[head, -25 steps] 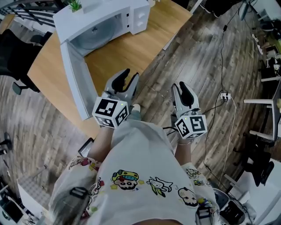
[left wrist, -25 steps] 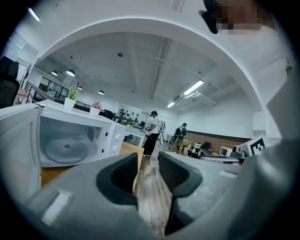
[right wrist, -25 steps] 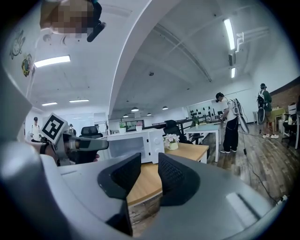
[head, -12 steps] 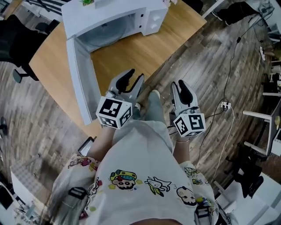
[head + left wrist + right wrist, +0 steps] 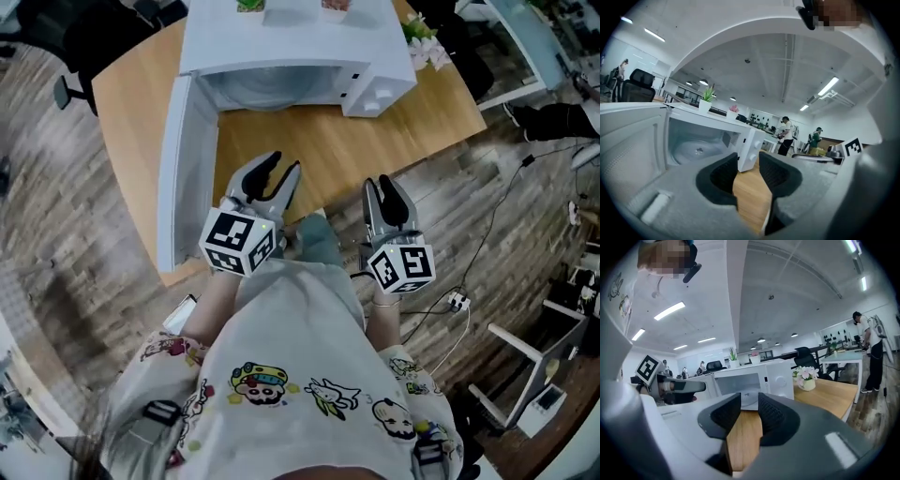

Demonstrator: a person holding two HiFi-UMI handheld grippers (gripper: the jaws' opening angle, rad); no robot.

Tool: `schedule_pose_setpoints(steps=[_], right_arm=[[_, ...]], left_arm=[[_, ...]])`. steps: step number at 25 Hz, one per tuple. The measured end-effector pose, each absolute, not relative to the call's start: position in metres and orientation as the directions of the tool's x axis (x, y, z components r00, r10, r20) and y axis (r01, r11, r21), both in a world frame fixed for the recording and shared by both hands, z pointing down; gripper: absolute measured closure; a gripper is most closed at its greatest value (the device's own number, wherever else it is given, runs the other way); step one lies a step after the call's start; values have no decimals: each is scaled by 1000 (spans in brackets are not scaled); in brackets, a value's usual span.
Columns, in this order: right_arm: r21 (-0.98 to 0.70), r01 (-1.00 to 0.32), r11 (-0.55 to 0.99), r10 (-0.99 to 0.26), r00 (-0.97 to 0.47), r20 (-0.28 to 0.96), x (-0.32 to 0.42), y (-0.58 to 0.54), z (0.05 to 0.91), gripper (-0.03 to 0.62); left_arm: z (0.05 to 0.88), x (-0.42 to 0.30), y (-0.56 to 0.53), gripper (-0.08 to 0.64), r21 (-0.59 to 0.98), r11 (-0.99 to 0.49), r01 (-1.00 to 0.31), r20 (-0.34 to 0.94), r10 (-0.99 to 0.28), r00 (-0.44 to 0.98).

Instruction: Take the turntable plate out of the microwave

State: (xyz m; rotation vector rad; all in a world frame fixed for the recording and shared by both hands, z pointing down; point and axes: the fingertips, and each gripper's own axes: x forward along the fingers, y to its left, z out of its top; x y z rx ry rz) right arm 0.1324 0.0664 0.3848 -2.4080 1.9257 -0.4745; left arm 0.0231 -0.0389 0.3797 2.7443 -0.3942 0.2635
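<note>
**Plate in the microwave, both grippers empty**

The turntable plate (image 5: 255, 92) lies flat on the cavity floor of the microwave (image 5: 291, 33), and nothing touches it. The door (image 5: 174, 169) is swung wide open, to the left in the head view. The microwave stands on the wooden table (image 5: 309, 141), towards its far side from the person.

Left gripper (image 5: 279, 171): jaws parted, holding nothing. The left gripper view shows only bare table top in the gap. Its tips are over the near part of the table, just beside the open door and well apart from the plate. From its camera, the cavity and plate sit up-left of the jaws. The control panel (image 5: 751, 151) with its two knobs is right above the gap.

Right gripper (image 5: 379, 184): jaws parted about the same, also empty, with wood showing between the pads. Its tips are at the near table edge, to the right of the left gripper, and both point towards the microwave. In the right gripper view the microwave front is straight ahead above the jaws. A small vase of flowers (image 5: 805, 377) stands on the table just right of the microwave, and the left gripper is at picture left.

Two small potted plants (image 5: 707, 98) sit on top of the microwave. People (image 5: 786, 136) stand at benches in the background.
</note>
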Motion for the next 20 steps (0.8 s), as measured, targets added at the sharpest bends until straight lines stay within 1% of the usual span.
schedule_pose_setpoints(steps=[6,12,20], right_arm=[[-211,-977,-27,-974,-22,226,166,5,388,483],[-228,-961,160,-955,-209,212,180,-38,386,483],[-234,-916,327,-901,-376,215,175,-64,393,483]], left_arm=[[375,42,-81,423,314,-820,-479,218,-429,877],[372,39,-101,423,304,-715,-629,212,-593,777],[375,30,-109,422,305,-597,-742,208,-719,664]])
